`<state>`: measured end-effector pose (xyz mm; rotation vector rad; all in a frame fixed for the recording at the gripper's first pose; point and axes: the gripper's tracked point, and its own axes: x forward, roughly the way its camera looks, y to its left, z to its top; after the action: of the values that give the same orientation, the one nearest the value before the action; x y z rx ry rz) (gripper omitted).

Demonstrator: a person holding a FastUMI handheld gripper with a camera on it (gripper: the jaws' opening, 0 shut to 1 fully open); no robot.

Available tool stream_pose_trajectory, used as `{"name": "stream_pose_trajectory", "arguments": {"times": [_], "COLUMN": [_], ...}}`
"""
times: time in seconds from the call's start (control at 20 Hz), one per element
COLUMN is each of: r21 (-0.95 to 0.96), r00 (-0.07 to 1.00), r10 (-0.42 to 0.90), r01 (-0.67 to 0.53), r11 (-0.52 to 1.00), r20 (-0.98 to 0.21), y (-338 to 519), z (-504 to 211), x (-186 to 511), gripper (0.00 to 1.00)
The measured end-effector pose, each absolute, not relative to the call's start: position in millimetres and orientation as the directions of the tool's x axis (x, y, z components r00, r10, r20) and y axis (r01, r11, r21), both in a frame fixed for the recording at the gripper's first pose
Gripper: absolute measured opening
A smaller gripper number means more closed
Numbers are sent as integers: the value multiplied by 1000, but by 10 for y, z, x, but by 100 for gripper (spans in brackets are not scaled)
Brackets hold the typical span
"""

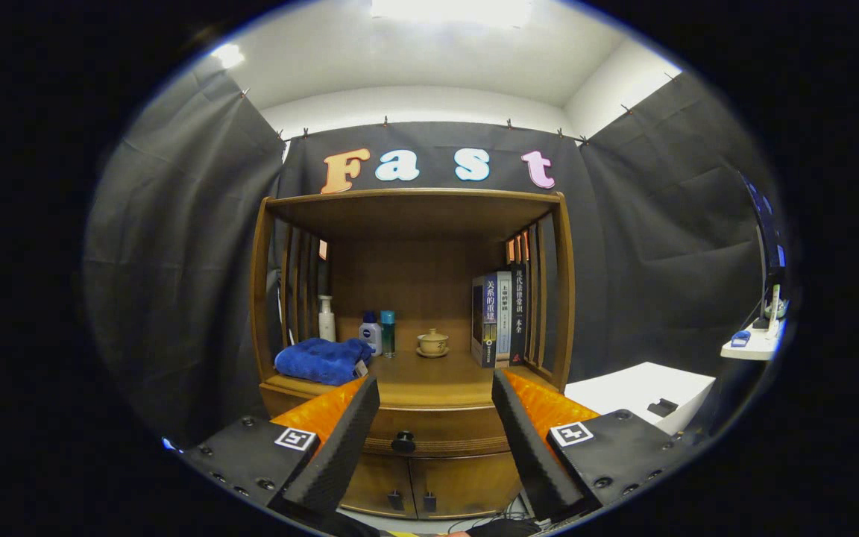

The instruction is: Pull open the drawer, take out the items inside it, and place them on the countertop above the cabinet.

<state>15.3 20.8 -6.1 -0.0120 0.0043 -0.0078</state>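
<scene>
Fingers of the hand-held gripper (435, 418) spread wide, empty; closed drawer (429, 432) hides its contents.

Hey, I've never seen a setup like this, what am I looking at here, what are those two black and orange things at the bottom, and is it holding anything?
This picture comes from a camera that rides on a hand-held gripper, a two-finger tool that a person carries. The two black and orange shapes are its fingers. They stand apart, open, with nothing between them, so nothing is held.

Beyond them is a wooden cabinet against a black cloth wall. Its drawer looks closed, and the dark knob shows in the gap between the fingers. On the countertop above lie a blue towel, a few bottles, a small lidded cup and some upright books. A white table stands beside the cabinet.
</scene>
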Motion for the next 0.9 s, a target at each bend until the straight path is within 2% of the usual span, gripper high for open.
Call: {"name": "stream_pose_trajectory", "arguments": {"times": [0.2, 0.4, 0.6, 0.9], "r21": [-25, 8, 66, 52], "r00": [1000, 1000, 999, 991], "r10": [-19, -4, -3, 50], "r01": [20, 4, 6, -44], "r11": [1000, 1000, 998, 998], "r20": [9, -23, -44, -127], "y": [292, 446, 548, 764], "z": [-31, -297, -679, -1513], "x": [382, 641, 918, 1252], "gripper": [98, 98, 98, 99]}}
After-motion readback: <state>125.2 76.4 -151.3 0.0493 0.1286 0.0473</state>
